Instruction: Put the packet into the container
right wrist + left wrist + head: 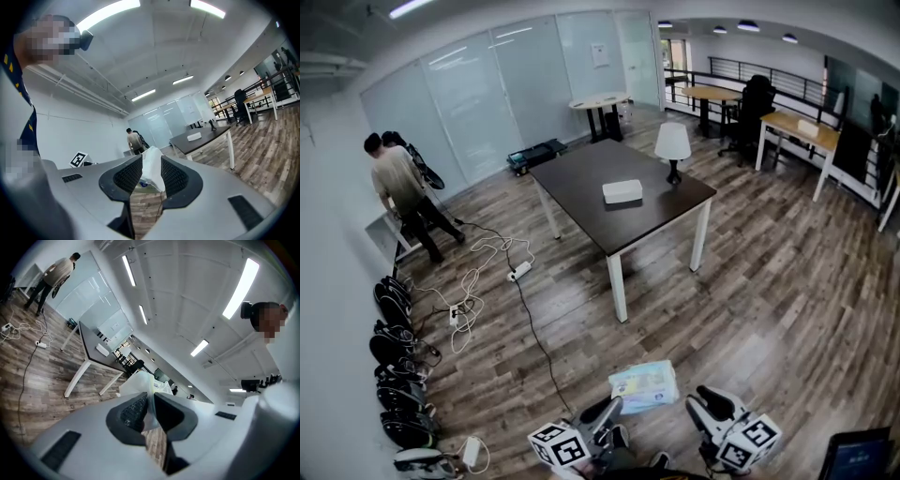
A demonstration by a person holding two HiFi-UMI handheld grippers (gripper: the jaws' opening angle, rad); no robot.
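Observation:
A pale blue and white packet [643,386] hangs low in the head view, over the wooden floor. My left gripper [615,405] is shut on its lower left corner. In the left gripper view the jaws [150,416] pinch the thin film of the packet [140,385]. My right gripper [701,405] stands open just right of the packet. In the right gripper view the packet [152,166] shows in the gap between its fingers [151,176], loose. A white box-like container [622,191] lies on the dark table [581,187], far ahead.
A white lamp [673,145] stands on the table next to the container. Cables and a power strip [518,272] trail over the floor at the left. A person [398,187] stands by the glass wall. Dark bags [394,366] line the left wall. Other desks stand at the back right.

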